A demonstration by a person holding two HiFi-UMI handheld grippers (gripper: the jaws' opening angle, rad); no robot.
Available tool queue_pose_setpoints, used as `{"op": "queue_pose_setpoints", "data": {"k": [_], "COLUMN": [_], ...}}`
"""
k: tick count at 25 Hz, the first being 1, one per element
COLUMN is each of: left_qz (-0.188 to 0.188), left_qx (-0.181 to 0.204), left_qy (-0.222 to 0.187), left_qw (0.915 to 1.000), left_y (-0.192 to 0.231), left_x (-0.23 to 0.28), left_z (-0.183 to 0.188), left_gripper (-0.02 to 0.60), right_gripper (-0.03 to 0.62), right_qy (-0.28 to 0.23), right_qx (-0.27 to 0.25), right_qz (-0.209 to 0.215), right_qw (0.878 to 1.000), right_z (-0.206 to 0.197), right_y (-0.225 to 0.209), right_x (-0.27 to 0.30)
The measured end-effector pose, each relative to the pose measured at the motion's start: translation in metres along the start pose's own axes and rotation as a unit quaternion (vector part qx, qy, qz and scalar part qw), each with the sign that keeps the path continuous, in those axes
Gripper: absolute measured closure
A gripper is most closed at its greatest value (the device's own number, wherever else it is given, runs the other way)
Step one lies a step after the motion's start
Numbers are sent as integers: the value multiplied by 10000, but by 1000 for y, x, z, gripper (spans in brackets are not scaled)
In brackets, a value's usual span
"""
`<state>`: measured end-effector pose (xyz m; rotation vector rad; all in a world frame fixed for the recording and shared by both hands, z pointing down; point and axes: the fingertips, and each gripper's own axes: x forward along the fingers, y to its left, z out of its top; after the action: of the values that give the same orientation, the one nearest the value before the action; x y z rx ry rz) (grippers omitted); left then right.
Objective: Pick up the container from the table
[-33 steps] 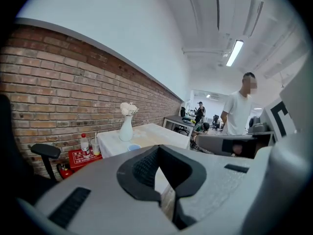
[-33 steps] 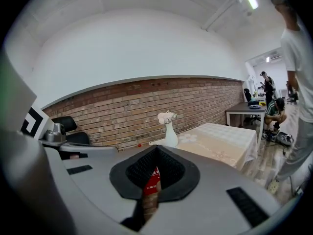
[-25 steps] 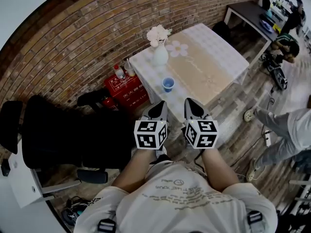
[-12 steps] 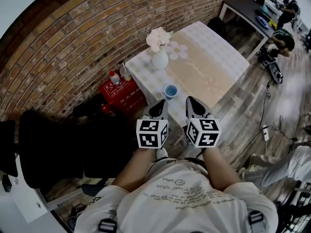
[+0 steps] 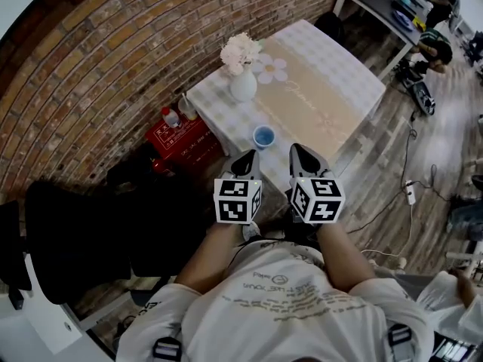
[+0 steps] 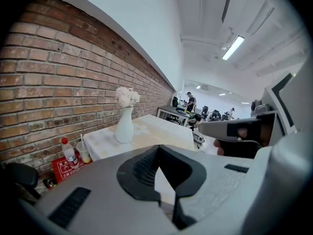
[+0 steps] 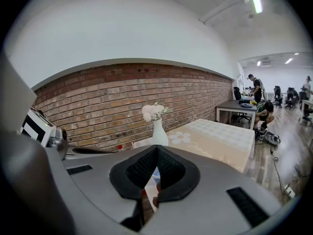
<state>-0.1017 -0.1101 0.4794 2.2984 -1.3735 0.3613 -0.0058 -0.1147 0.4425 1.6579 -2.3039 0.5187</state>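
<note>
A small blue cup [image 5: 263, 136] stands near the front corner of a table with a checked cloth [image 5: 324, 96]. Both grippers hang side by side just short of that corner, pointing at it. My left gripper [image 5: 245, 157] is shut and empty, its tip below and left of the cup. The right gripper [image 5: 296, 151] is also shut and empty, below and right of the cup. In the right gripper view the cup [image 7: 155, 174] shows through the notch above the closed jaw tips [image 7: 149, 196]. The left gripper view [image 6: 166, 199] shows only tabletop through its notch.
A white vase of flowers [image 5: 243, 85] stands at the table's back left. A red box [image 5: 185, 138] with a bottle [image 5: 170, 117] sits against the brick wall left of the table. A black chair [image 5: 75, 232] is at the left. Cables lie on the floor [image 5: 400, 202].
Both grippers and the camera have moved forward toward the table, so the blue cup now lies closer to the jaw tips. The jaws have stayed shut.
</note>
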Motion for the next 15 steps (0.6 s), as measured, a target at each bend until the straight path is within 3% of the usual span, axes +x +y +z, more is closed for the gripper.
{"op": "queue_pose_setpoints", "data": {"k": [15], "left_qz": [108], "left_qx": [79], "left_qy": [250], "left_qw": [9996], "left_y": [0], "left_x": [47], "left_z": [-9], "left_gripper": [578], "right_gripper": [594], "right_qy": [179], "right_qx": [-51], "right_qz": [236], "right_qw": [9995], "right_z": [7], "right_y": [-34], "right_x": [33]}}
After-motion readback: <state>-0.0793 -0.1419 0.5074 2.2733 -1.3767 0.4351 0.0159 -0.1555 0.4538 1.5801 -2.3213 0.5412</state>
